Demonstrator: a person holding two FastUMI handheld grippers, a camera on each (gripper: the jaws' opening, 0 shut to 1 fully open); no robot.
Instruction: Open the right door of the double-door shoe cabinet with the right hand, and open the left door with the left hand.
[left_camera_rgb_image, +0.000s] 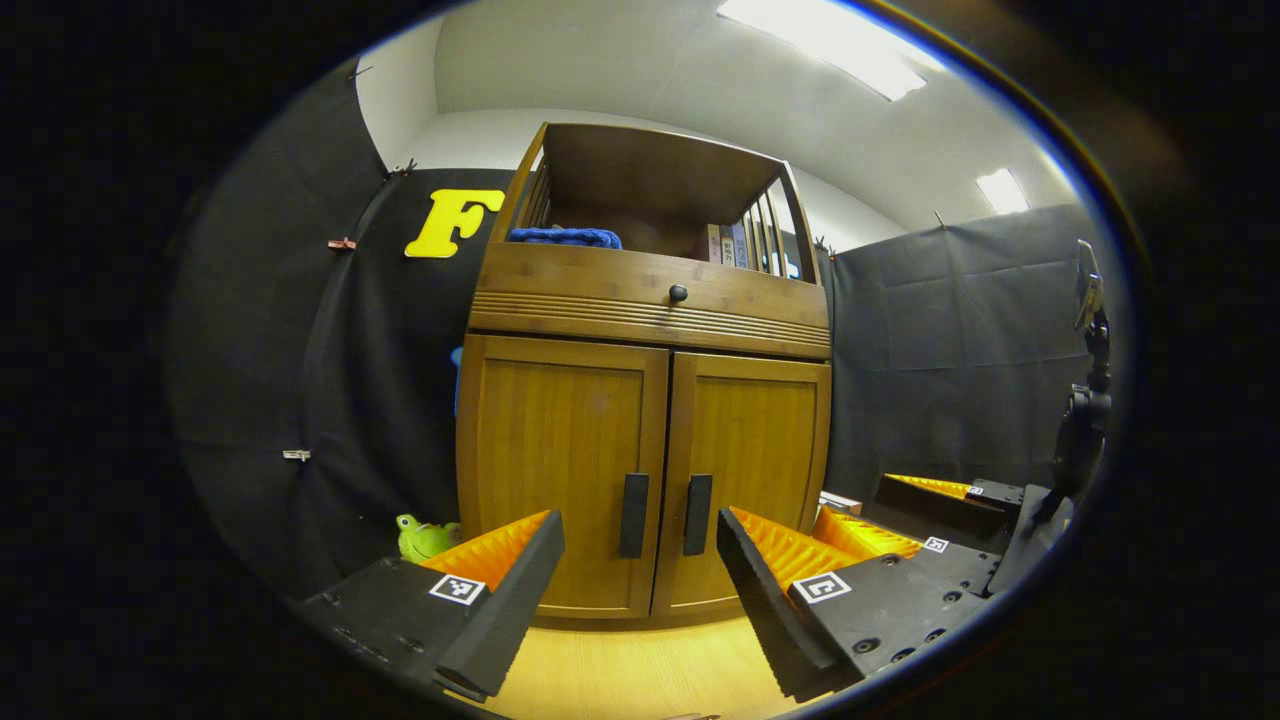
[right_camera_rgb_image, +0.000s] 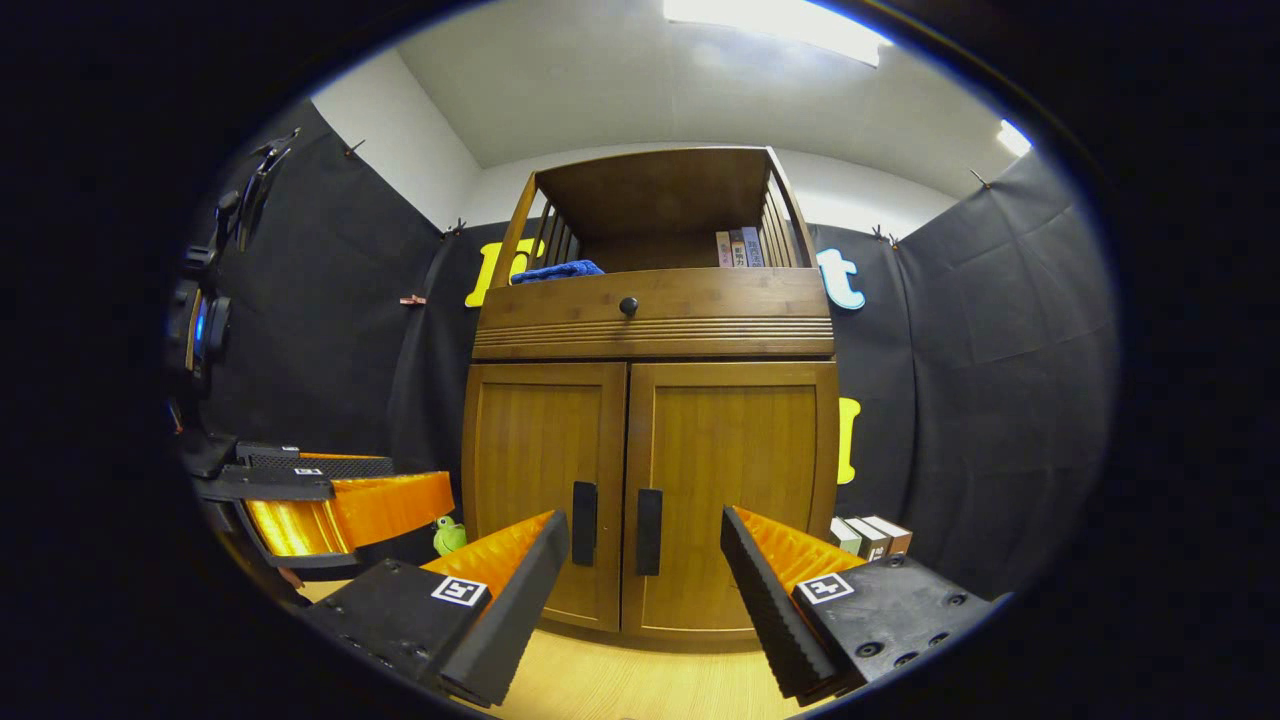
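Observation:
A wooden shoe cabinet (left_camera_rgb_image: 645, 310) (right_camera_rgb_image: 650, 310) stands ahead with both doors closed. The left door (left_camera_rgb_image: 560, 470) (right_camera_rgb_image: 540, 480) and right door (left_camera_rgb_image: 750, 470) (right_camera_rgb_image: 735, 480) each carry a black vertical handle (left_camera_rgb_image: 634, 515) (left_camera_rgb_image: 697, 514) (right_camera_rgb_image: 584, 522) (right_camera_rgb_image: 649, 531) by the centre seam. My left gripper (left_camera_rgb_image: 640, 545) is open, short of the doors, its gap framing both handles. My right gripper (right_camera_rgb_image: 645, 545) is open too, a little back from the cabinet, with the right door's handle in its gap. Each gripper shows off to the side in the other's view (left_camera_rgb_image: 940, 520) (right_camera_rgb_image: 320, 500).
A drawer with a round knob (left_camera_rgb_image: 678, 293) (right_camera_rgb_image: 628, 306) sits above the doors. The open shelf on top holds a blue cloth (left_camera_rgb_image: 565, 237) and books (right_camera_rgb_image: 740, 248). A green toy (left_camera_rgb_image: 425, 538) lies on the floor left of the cabinet, small boxes (right_camera_rgb_image: 868, 535) to its right.

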